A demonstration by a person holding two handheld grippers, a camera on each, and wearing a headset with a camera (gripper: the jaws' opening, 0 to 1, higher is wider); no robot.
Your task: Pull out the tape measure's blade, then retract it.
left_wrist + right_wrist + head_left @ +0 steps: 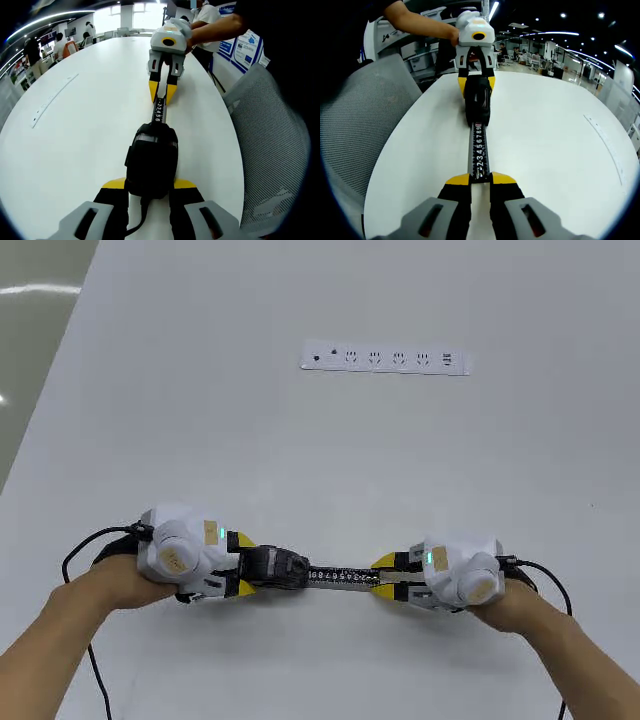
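A black tape measure case (277,568) lies on the white table, held between the yellow-tipped jaws of my left gripper (240,564), which is shut on it. In the left gripper view the tape measure case (151,161) sits just past my left gripper (150,186). A short length of the numbered blade (342,577) runs from the case to my right gripper (386,576), which is shut on the blade's end. In the right gripper view the blade (479,150) stretches from my right gripper (480,178) to the case (478,102).
A white power strip (385,358) lies flat at the far middle of the table (300,460). Black cables trail from both grippers toward the near edge. A grey mesh chair (270,145) stands beside the table. People sit at desks far off.
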